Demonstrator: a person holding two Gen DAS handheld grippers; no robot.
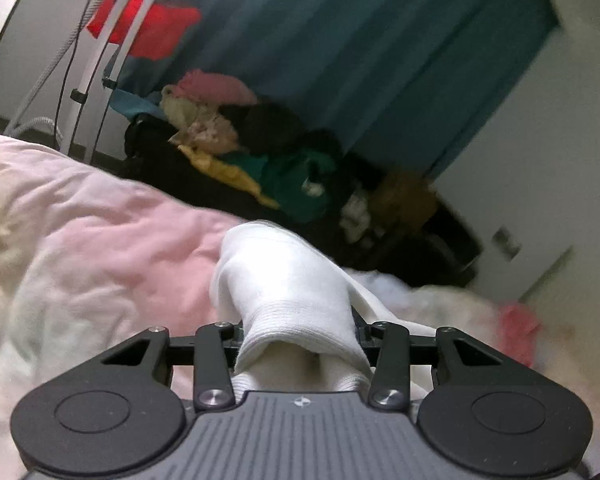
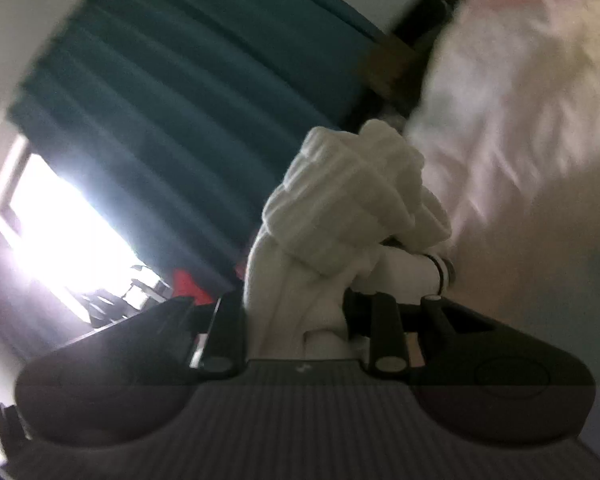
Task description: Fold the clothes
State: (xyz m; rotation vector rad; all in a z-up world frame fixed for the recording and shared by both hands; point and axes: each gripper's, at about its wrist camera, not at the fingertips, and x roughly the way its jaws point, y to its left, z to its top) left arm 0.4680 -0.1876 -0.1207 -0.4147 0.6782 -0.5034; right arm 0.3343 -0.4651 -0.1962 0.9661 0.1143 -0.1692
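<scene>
Where the left gripper (image 1: 298,344) reaches forward, its jaws are closed on a white sock (image 1: 284,280) that drapes over them toward 12 o'clock, above a pink blanket (image 1: 100,232). The right gripper (image 2: 296,320) likewise clamps bunched white ribbed fabric (image 2: 340,192). Farther off, at 1 o'clock, a clothes pile (image 1: 268,152) lies before a teal curtain (image 1: 360,40).

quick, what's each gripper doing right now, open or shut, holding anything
Left gripper: shut on the white sock.
Right gripper: shut on bunched white ribbed fabric, likely the sock's cuff.
</scene>
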